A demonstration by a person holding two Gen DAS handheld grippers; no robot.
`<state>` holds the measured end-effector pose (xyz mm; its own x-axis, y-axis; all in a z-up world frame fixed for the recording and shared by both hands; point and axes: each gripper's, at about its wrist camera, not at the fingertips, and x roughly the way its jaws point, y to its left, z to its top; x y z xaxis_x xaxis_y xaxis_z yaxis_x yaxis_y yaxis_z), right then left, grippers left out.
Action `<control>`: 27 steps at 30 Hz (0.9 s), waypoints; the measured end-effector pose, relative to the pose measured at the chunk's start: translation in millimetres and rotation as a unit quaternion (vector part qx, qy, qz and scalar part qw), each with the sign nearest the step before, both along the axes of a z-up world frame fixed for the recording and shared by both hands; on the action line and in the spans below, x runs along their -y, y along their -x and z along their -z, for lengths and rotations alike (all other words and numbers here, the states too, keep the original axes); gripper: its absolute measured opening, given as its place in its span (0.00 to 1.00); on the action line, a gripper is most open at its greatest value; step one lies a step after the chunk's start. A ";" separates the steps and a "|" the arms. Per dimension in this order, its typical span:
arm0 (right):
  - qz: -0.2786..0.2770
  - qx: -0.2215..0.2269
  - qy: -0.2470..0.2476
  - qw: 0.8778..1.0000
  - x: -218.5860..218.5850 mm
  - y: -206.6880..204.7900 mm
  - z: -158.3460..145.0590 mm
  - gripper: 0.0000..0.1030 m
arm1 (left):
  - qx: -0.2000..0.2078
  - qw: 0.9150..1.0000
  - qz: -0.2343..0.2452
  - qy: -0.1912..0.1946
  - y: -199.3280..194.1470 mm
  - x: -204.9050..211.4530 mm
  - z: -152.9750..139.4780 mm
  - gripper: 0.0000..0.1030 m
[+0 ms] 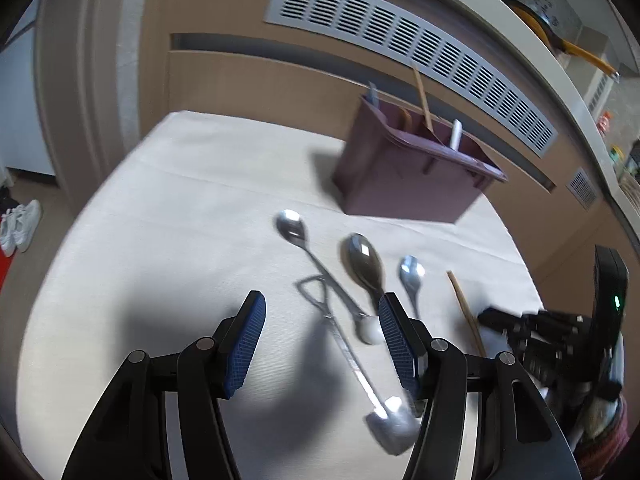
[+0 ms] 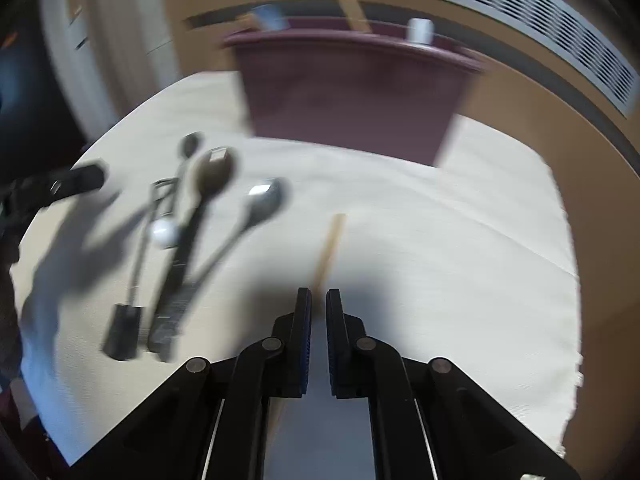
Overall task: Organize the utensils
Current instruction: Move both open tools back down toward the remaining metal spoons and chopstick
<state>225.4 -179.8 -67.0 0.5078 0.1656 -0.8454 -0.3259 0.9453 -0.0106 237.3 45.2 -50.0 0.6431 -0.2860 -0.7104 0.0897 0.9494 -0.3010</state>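
The right gripper (image 2: 318, 300) has its jaws drawn nearly together over the near end of a wooden chopstick (image 2: 330, 246), which runs away from the tips across the cloth; the stick's end disappears into the narrow gap, and blur hides whether the pads actually press on it. The left gripper (image 1: 322, 312) holds its jaws wide apart with nothing gripped, poised above a tangle of cutlery: a long-handled spoon with a round bowl (image 1: 291, 225), a whisk-like tool with a white handle (image 1: 390, 428) lying across it, and a small white ball-ended piece (image 1: 370, 330) just inside the right-hand blue pad (image 1: 394, 336). Beyond these lie a dark oval spoon (image 1: 363, 258) and a smaller shiny spoon (image 1: 412, 272), side by side, with the chopstick further right. All rest on a white cloth (image 1: 180, 220) covering the worktop. At the far side stands a mauve utensil caddy (image 1: 400, 176) with dividers, already holding another upright chopstick (image 1: 422, 92) and a white handle (image 1: 456, 134). Behind it runs a slotted vent grille (image 1: 400, 36).
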 end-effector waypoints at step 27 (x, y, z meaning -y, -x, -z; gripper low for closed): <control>0.103 0.067 -0.101 0.987 86.9 8.0 -14.9 0.24 | -0.059 0.977 0.128 -0.158 -81.7 144.5 34.1 0.49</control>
<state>217.4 -266.7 -52.0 0.6527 0.2054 -0.7293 -0.1358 0.9787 0.1541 319.0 -99.4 -84.0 0.4885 -0.1806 -0.8537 0.3181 0.9479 -0.0185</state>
